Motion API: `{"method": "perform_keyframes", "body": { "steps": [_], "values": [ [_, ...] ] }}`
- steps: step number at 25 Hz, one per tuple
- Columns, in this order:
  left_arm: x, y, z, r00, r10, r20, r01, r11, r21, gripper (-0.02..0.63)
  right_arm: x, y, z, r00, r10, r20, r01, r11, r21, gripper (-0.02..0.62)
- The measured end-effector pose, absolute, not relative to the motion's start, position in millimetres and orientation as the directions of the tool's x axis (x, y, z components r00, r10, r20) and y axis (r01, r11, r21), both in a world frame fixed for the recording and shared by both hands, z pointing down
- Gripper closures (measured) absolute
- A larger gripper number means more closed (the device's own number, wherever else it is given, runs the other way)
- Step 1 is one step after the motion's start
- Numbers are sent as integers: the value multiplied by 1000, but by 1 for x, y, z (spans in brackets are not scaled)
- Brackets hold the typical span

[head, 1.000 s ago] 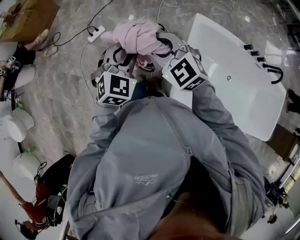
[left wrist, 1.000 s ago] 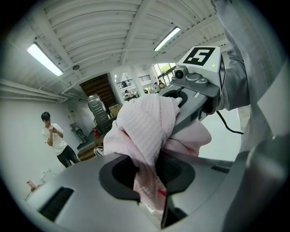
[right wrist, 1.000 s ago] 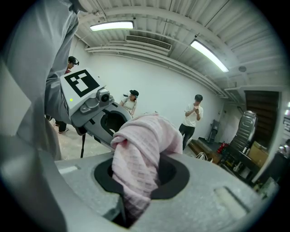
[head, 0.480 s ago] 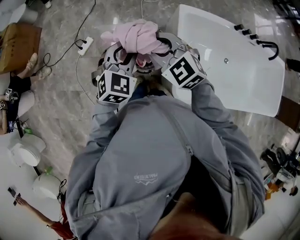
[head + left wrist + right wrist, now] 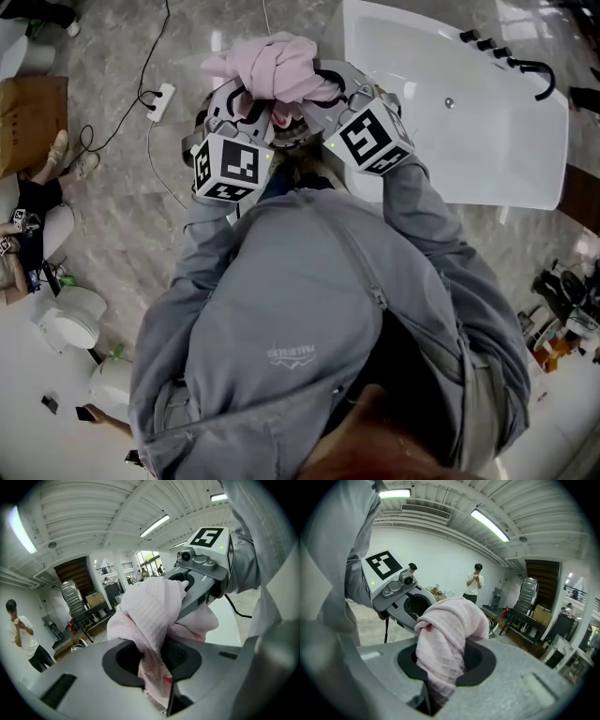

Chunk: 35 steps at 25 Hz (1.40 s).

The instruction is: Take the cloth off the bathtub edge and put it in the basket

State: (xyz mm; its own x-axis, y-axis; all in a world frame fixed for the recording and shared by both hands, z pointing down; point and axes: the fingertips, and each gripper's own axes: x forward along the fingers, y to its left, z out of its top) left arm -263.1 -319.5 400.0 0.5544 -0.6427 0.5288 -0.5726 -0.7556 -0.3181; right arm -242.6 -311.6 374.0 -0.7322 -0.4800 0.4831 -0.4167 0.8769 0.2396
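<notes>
Left claw [image 5: 154, 662] and right claw [image 5: 443, 663]: each pinches a fold of the pink cloth [image 5: 275, 66]. The cloth is bunched between them in the air, off the bathtub [image 5: 469, 131], over the floor [image 5: 122, 216].

Step, judged: carrying it to the basket. No basket in view. The next move calls for locating it, keeping both grips, then releasing above it.

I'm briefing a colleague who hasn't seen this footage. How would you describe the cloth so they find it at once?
Start at the white bathtub, upper right in the head view. Left of its near corner, the left hand-held gripper and right hand-held gripper both clamp a bunched pink cloth. It is the only soft pink thing among grey grippers and marbled floor.
</notes>
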Motion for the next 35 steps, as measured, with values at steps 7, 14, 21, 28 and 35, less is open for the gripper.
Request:
{"method": "perform_keyframes", "body": {
  "steps": [7,14,21,28,35],
  "values": [
    [-234,-361,412,579,-593,560,-533,-795,-290,509,-213,-353,386,-705,-493,510,-463,865,196,503],
    [-226,-374,455,569,-541,619,-510,-823,-250,508,-206,-367,427,-688,-474,550,-483,864,141,503],
    [-235,-368,522,527,-455,718,-508,-846,-163,506,-214,-365,495,-669,-398,627,-474,879,52,503],
    [-244,-357,583,480,-357,801,-506,-859,-80,502,-221,-358,560,-627,-315,712,-464,886,-17,503],
    [-248,-338,640,444,-227,867,-486,-874,20,499,-213,-347,626,-534,-213,818,-454,888,-66,503]
  ]
}}
